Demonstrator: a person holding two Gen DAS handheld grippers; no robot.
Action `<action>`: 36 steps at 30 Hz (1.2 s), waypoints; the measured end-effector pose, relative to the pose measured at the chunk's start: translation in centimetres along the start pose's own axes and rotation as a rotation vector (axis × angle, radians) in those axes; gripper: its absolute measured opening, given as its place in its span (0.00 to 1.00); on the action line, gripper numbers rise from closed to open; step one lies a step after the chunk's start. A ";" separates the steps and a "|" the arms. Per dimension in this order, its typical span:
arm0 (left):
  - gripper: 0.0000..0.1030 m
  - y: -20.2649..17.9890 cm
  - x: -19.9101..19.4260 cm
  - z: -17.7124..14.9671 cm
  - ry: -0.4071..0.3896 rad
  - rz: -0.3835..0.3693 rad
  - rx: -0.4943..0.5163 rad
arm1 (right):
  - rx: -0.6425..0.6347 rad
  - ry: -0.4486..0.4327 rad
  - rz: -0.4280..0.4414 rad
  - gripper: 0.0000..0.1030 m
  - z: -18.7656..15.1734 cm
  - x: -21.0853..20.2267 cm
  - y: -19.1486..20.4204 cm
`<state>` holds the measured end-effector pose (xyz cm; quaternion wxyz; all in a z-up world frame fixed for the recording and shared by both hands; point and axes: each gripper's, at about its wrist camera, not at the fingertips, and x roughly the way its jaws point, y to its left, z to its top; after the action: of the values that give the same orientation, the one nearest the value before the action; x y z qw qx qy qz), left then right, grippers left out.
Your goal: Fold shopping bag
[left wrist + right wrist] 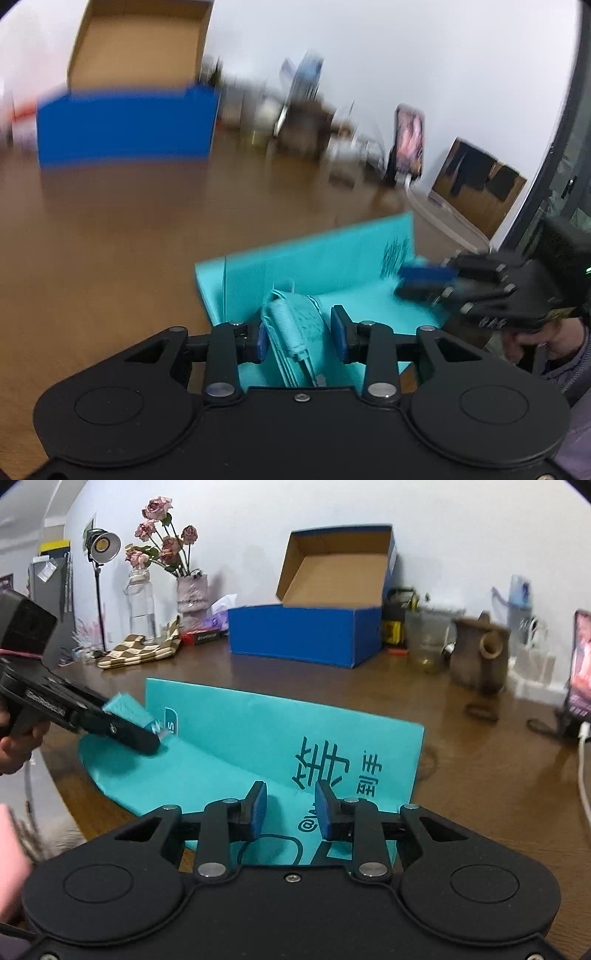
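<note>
The left gripper sits low over the near end of the teal shopping bag, its 2 blue pads standing apart with a bunched fold of the bag and its cord handles lying between them; the pads do not look pressed onto the fold, though one may be brushing it. In the right wrist view that same gripper comes in from the left with a person's hand wrapped round its grip, and a lifted corner of teal paper rests against its tip. The right gripper hovers just above the other end of the bag, its pads parted and nothing between them; the dark printed lettering on the bag shows through the gap. The bag lies on the brown wooden table, one panel flat and the panel behind it standing up along a crease. Farther back on the table stands a blue box with its brown cardboard lid tilted open. To the left of the box are a checked cloth and 2 vases, one holding pink roses. To its right are a brown jug and, at the frame's edge, a lit phone screen. A white wall closes the scene behind.
</note>
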<state>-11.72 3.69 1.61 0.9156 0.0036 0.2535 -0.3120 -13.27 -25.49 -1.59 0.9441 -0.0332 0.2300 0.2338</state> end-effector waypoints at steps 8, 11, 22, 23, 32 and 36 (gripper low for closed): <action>0.33 -7.2 1.9 0.0 -0.018 0.037 0.148 | -0.055 -0.091 -0.097 0.28 -2.0 0.2 1.7; 0.31 -6.8 4.8 -2.4 0.073 0.069 0.092 | -0.061 -0.101 -0.102 0.28 -2.3 -0.2 2.1; 0.30 -5.6 2.0 -5.4 0.001 -0.031 0.081 | 0.011 -0.172 -0.091 0.32 -4.0 -3.5 0.4; 0.30 -5.5 1.8 -5.4 0.006 -0.045 0.083 | -0.023 -0.173 -0.069 0.34 -4.1 -4.0 0.5; 0.30 -5.5 0.5 -5.6 0.047 -0.127 0.115 | -0.925 -0.103 0.020 0.51 -6.1 -9.1 4.4; 0.30 -5.4 0.6 -5.4 0.062 -0.145 0.124 | -1.144 -0.054 0.072 0.48 -6.9 -9.5 5.8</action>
<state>-16.89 -0.11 -2.60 0.8803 0.0515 0.2617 -0.3923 -26.25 -25.55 -3.19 0.7730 -0.5247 0.0436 0.3539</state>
